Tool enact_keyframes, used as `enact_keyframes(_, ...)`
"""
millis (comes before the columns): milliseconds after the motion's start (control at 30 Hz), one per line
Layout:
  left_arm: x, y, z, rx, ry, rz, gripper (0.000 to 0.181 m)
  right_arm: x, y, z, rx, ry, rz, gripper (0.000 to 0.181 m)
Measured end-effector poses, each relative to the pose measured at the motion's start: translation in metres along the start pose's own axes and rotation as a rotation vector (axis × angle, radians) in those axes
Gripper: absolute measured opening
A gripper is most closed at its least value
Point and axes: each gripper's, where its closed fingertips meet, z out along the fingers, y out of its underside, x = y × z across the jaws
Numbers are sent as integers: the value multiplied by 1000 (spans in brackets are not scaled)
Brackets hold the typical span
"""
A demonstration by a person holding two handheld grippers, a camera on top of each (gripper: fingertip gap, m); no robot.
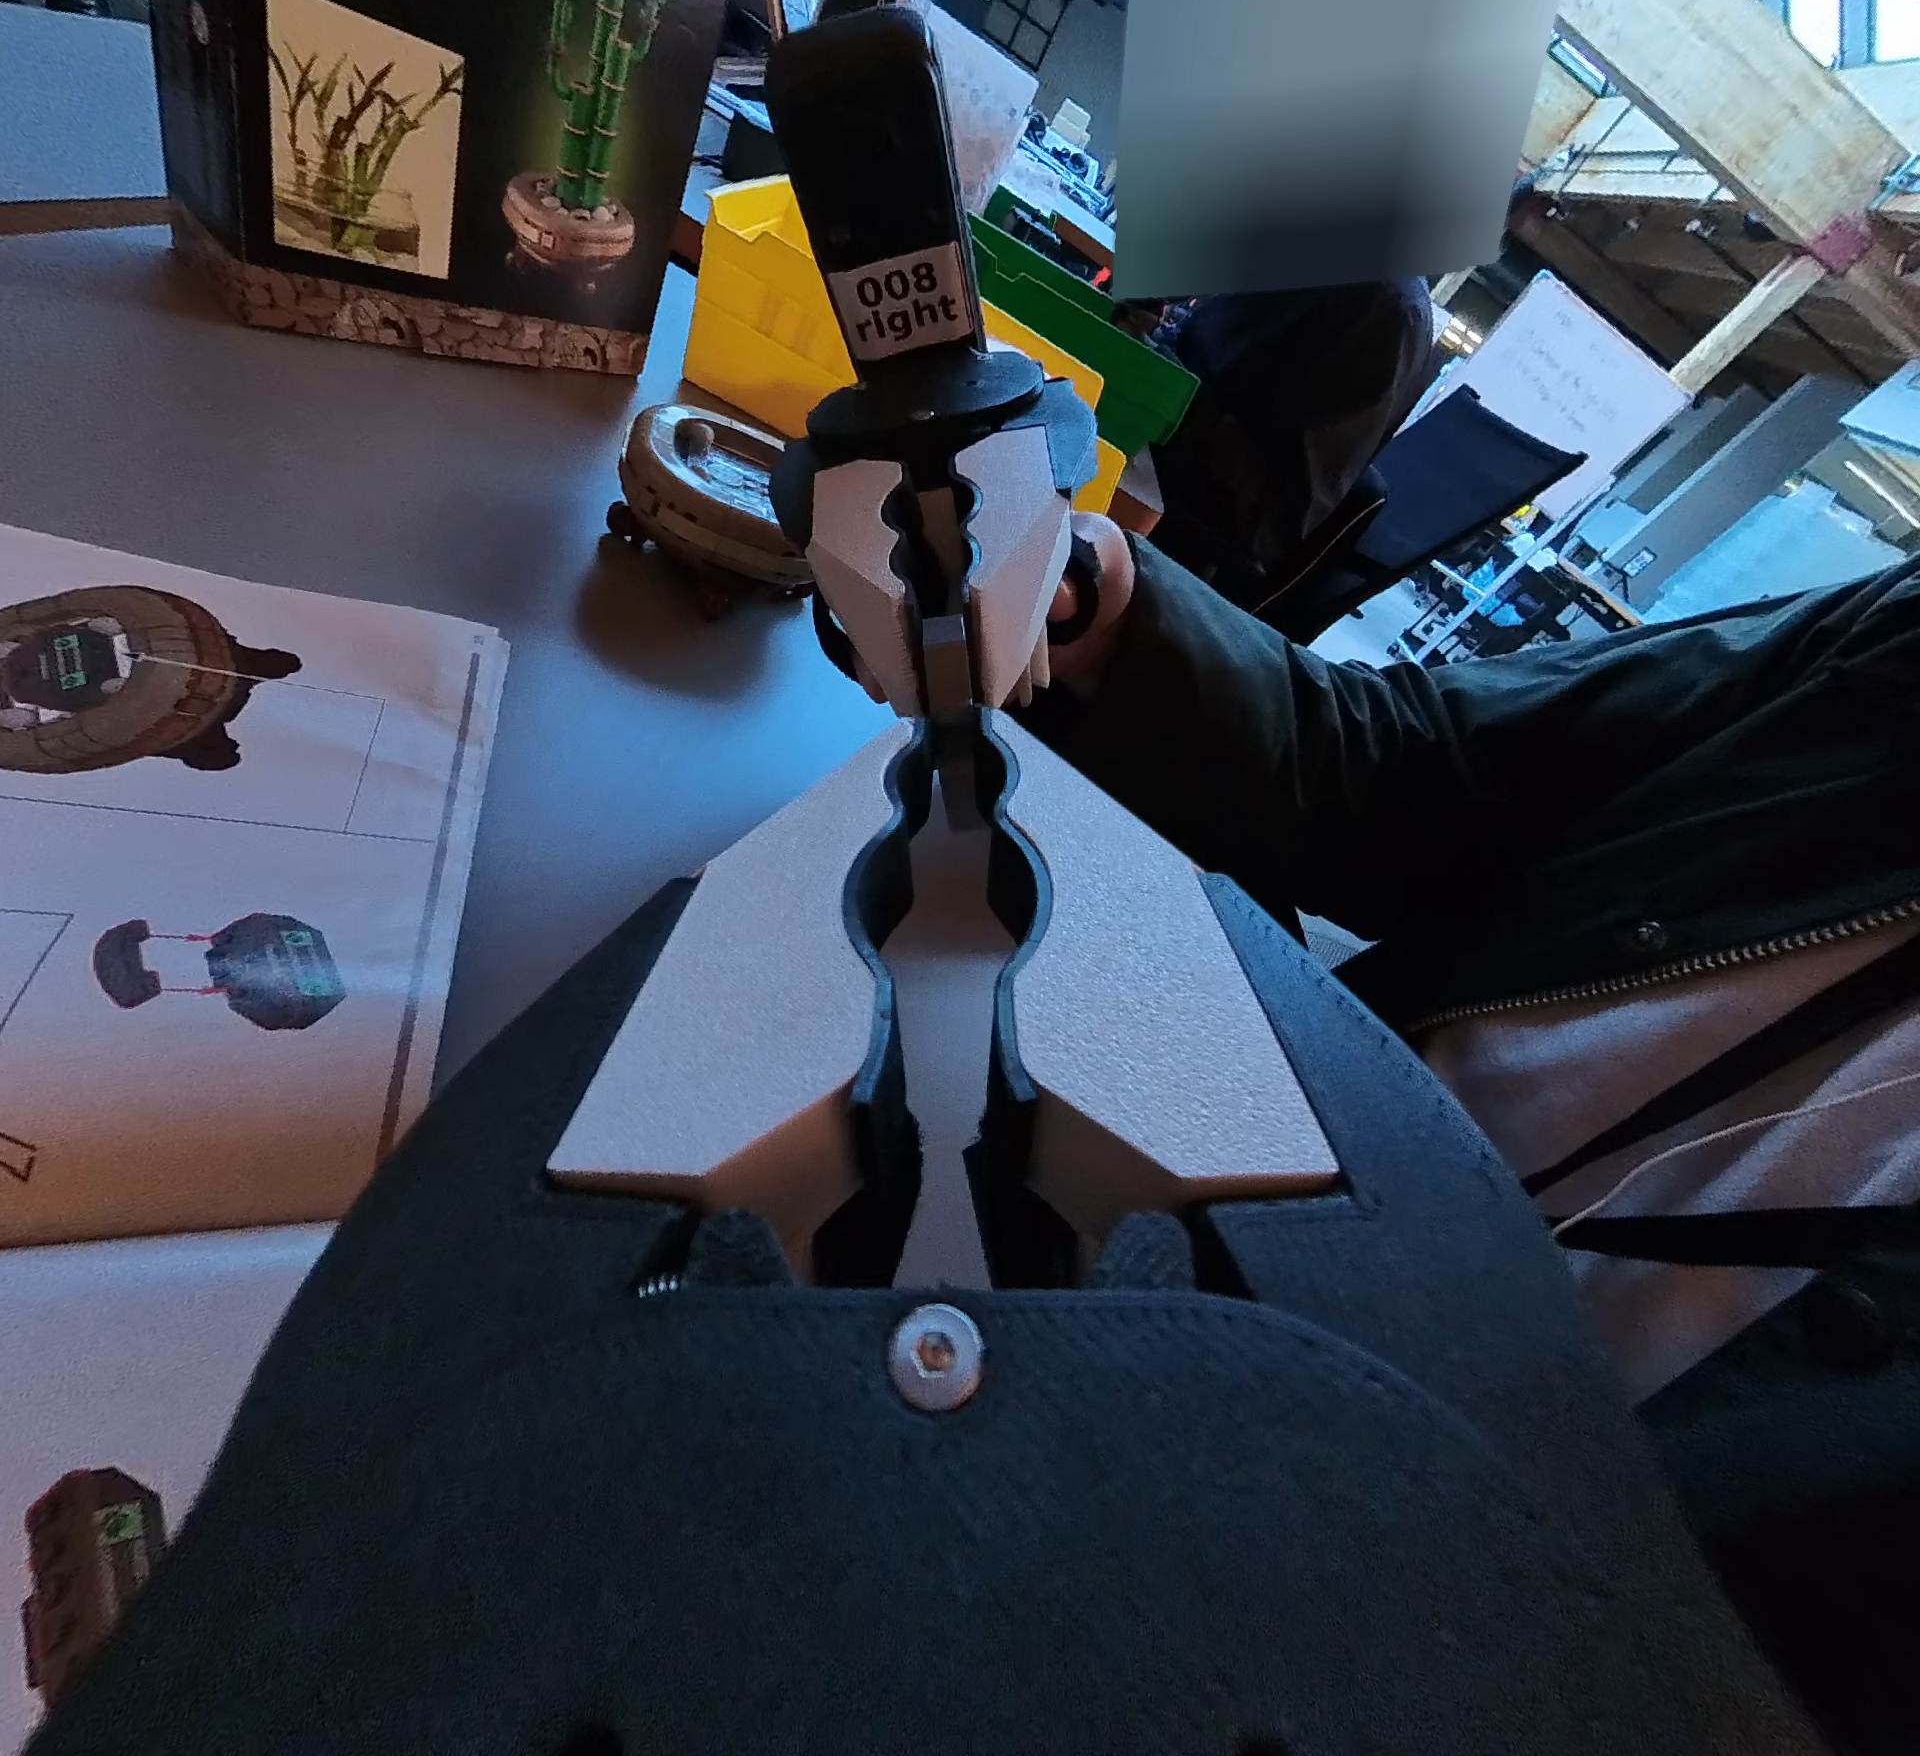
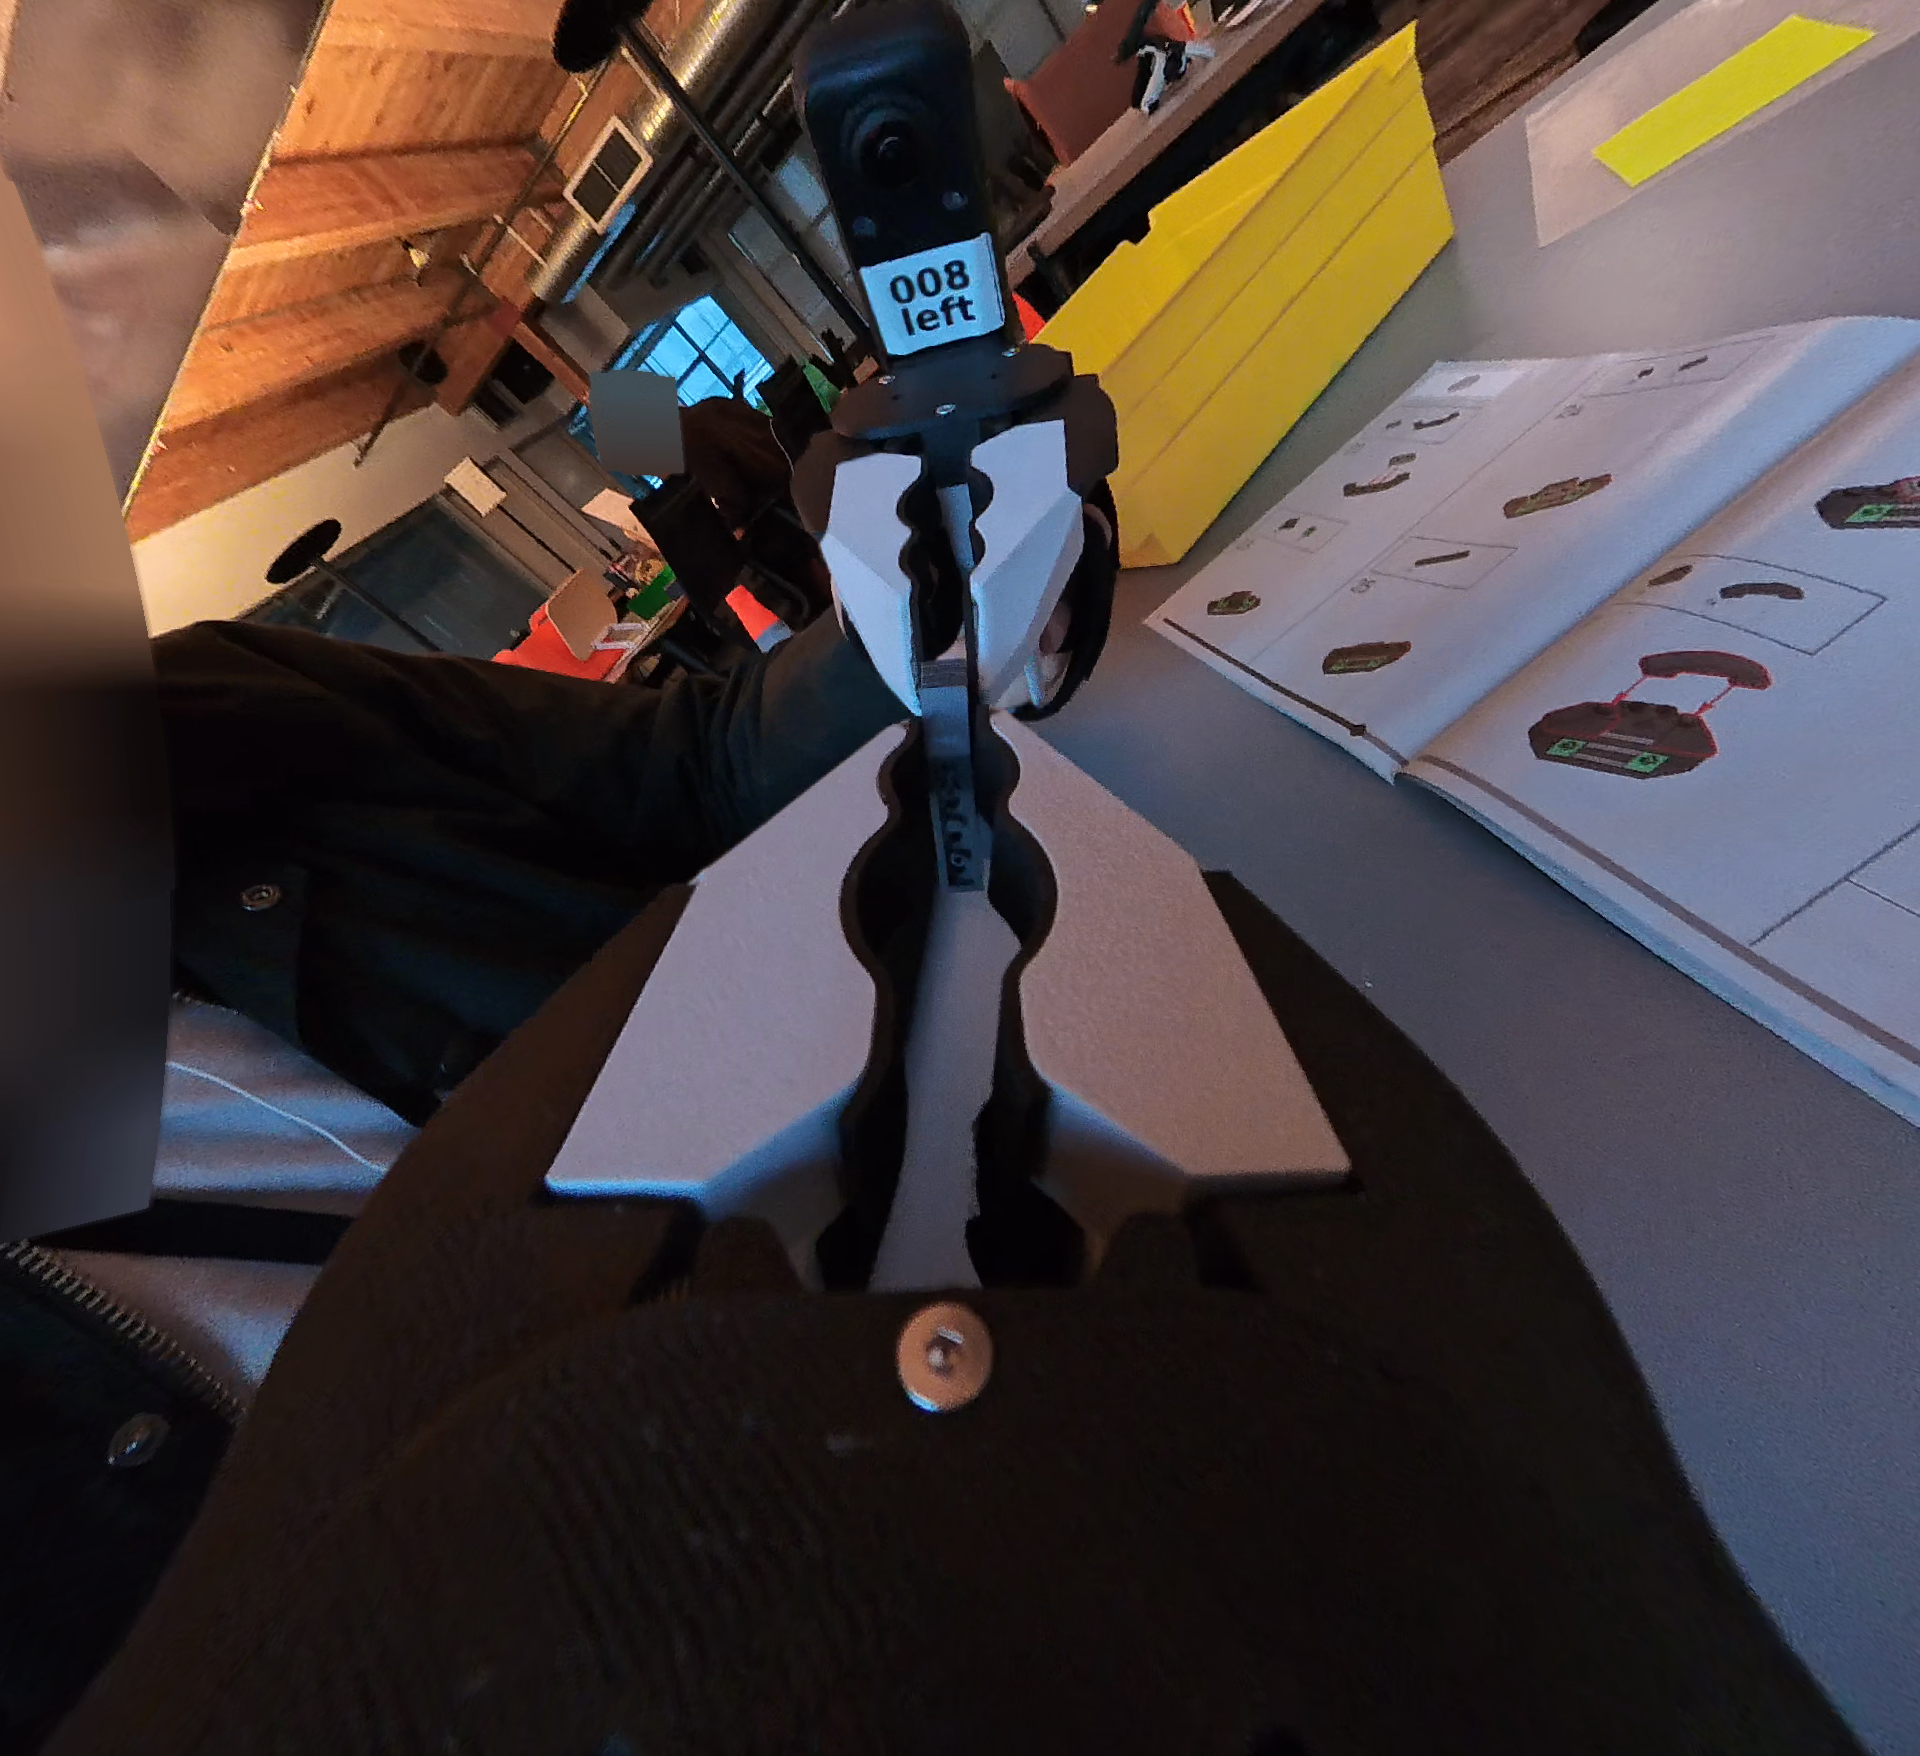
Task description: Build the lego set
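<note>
My two grippers face each other tip to tip above the grey table (image 1: 312,459). My left gripper (image 1: 951,732) is shut on the near end of a thin dark grey Lego piece (image 1: 961,787). My right gripper (image 2: 956,732) is shut on a thin dark studded Lego piece (image 2: 961,818). In the left wrist view the right gripper (image 1: 948,683) pinches a lighter grey strip (image 1: 943,652). In the right wrist view the left gripper (image 2: 948,683) shows opposite. The pieces meet between the tips; I cannot tell if they are one piece or two. A partly built brown pot base (image 1: 696,501) sits behind.
The open instruction booklet (image 1: 208,875) (image 2: 1610,667) lies flat on the table. The dark Lego box (image 1: 416,96) stands at the back. A yellow bin (image 1: 758,304) (image 2: 1268,304) and a green bin (image 1: 1091,345) stand beyond. A person's dark sleeve (image 1: 1351,771) reaches in.
</note>
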Motion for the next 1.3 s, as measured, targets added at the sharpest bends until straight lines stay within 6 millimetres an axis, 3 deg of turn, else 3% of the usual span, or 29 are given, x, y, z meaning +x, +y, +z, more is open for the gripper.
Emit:
enact_keyframes(233, -3, 10, 5, -50, -19, -1, 6, 4, 2, 5, 2, 5, 36, 7)
enact_keyframes(1233, -2, 10, 6, -38, 23, -71, 6, 4, 8, 1, -56, 26, 58, 7)
enact_keyframes(1300, -8, 7, -1, -24, -12, -74, 6, 6, 7, -2, -50, 37, 57, 7)
